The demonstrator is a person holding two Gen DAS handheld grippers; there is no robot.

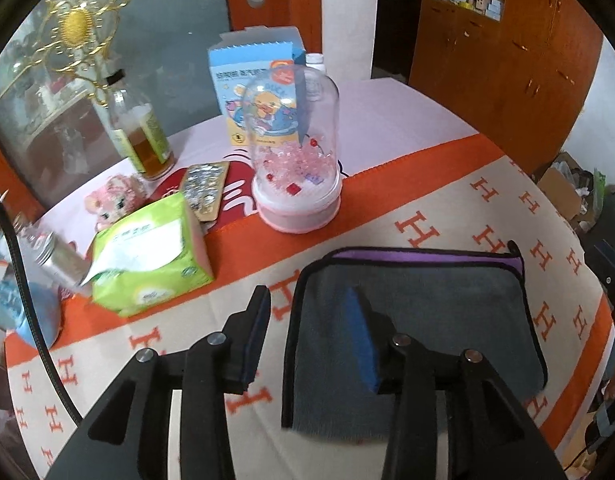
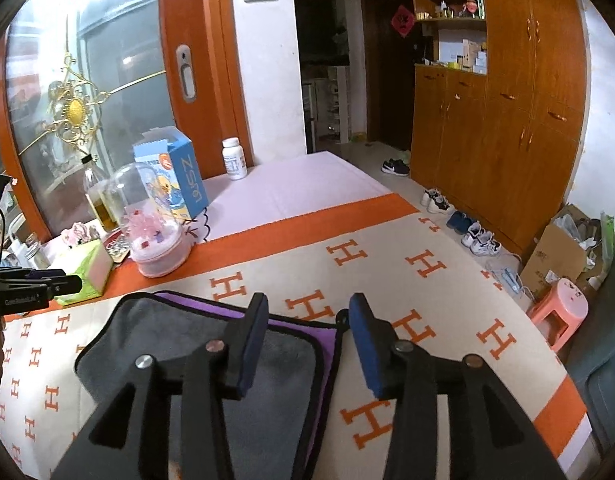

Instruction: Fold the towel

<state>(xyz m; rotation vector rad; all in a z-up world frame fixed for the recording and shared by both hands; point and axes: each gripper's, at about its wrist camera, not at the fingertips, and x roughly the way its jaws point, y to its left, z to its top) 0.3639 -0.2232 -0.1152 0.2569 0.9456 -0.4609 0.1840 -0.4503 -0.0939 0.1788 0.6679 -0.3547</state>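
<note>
On a table spread with an H-patterned cloth [image 2: 387, 264], the grey-and-purple towel [image 1: 423, 320] lies folded, both claws above it. The left gripper [image 1: 311, 340] and right gripper [image 2: 307, 344] are spread, holding nothing. A careless sweep could topple the glass dome [image 1: 293, 152]. The blue box [image 2: 179, 176] apparently reads "ZSZ61".

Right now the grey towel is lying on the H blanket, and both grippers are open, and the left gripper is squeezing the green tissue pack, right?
Not quite. The left gripper isn't squeezing the green tissue pack; it's open with nothing between its jaws, straddling the grey towel's left edge, as the left wrist view shows. The tissue pack sits apart, farther back. The towel does lie on the H blanket, and the right gripper is open too.
</note>
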